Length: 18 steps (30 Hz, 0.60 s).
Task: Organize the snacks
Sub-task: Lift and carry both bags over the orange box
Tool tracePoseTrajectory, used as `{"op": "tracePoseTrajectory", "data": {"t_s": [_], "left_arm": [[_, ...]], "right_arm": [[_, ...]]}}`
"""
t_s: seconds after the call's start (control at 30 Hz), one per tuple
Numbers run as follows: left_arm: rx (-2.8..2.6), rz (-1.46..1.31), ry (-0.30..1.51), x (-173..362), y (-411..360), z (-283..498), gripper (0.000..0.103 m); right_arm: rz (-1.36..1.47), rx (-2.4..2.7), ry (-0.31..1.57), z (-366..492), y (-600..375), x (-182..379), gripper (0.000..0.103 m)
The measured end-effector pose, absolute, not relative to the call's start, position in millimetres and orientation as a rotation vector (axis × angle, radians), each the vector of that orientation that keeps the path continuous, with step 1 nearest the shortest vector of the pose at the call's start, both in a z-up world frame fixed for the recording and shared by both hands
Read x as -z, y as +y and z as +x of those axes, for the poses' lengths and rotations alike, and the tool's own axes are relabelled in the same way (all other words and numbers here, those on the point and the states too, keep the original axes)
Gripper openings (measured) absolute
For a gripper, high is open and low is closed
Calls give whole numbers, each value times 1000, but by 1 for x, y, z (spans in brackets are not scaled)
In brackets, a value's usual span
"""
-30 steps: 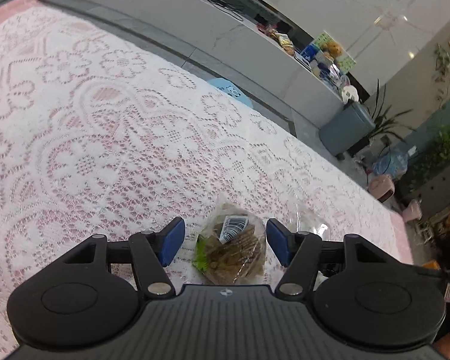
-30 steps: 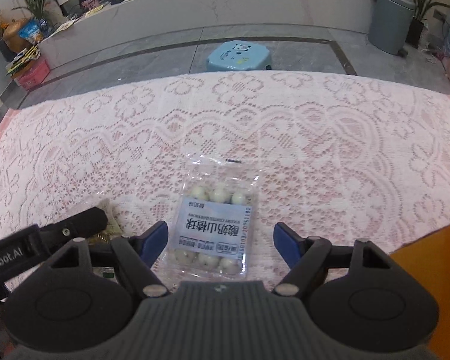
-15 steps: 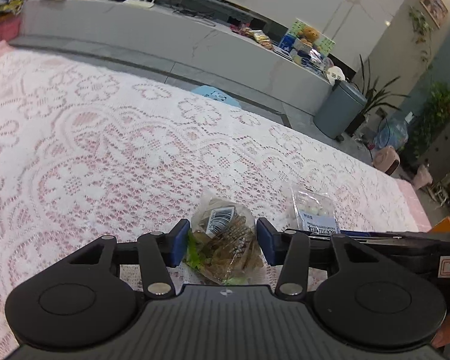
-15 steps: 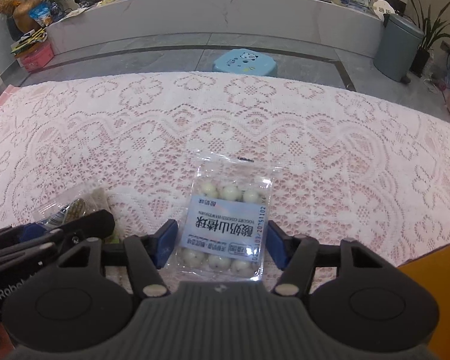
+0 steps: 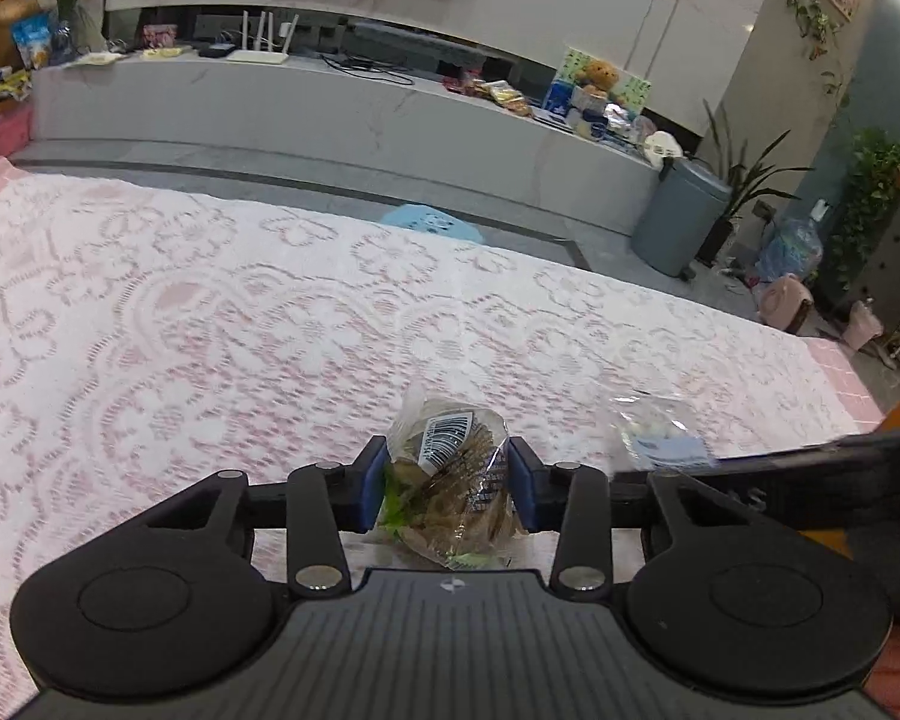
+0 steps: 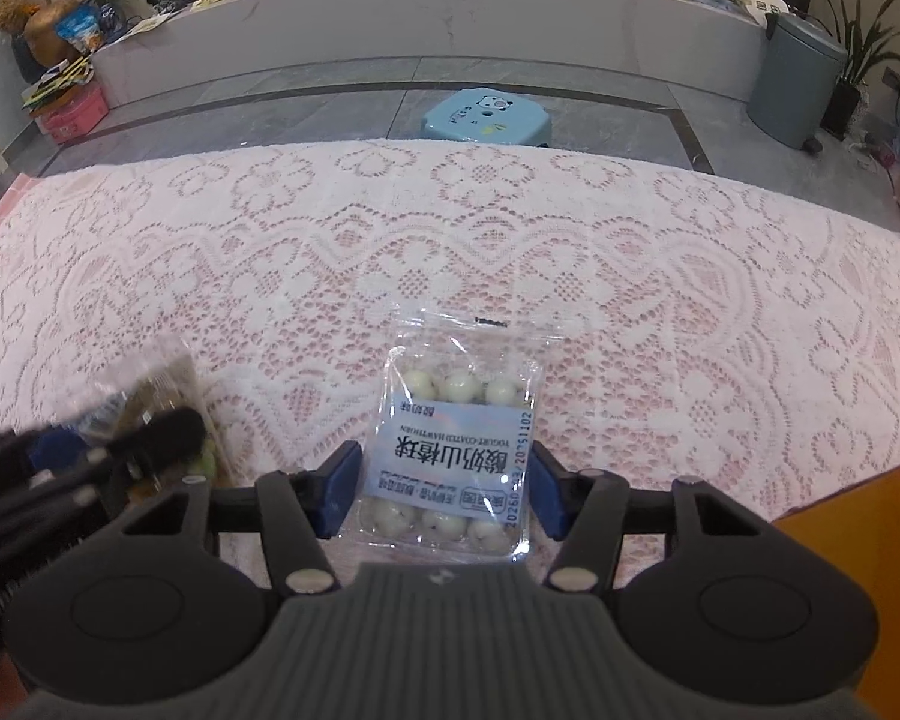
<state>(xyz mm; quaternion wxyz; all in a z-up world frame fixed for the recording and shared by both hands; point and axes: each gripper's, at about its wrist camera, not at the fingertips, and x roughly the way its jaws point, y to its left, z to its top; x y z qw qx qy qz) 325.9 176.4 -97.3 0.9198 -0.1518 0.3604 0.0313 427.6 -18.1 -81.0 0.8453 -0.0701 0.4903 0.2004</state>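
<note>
Our left gripper (image 5: 447,483) has just been closing, and its blue pads (image 5: 371,483) now press both sides of the clear bag of brown snacks (image 5: 450,483), which lies on the lace tablecloth (image 5: 210,324). Our right gripper (image 6: 444,489) has also been closing around the packet of white yogurt balls (image 6: 450,444); its pads (image 6: 339,489) sit right at the packet's edges, and we cannot tell whether they pinch it. Both packs lie near each other on the cloth. Across the floor we see a blue stool (image 6: 486,117).
</note>
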Motion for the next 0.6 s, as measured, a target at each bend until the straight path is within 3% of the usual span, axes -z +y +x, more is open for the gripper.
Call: {"op": "tracePoseTrajectory", "data": {"t_s": [0.6], "left_arm": [[-82, -324, 870, 57, 173, 286, 44]], "right_arm": [[-186, -504, 992, 359, -34, 35, 56]]}}
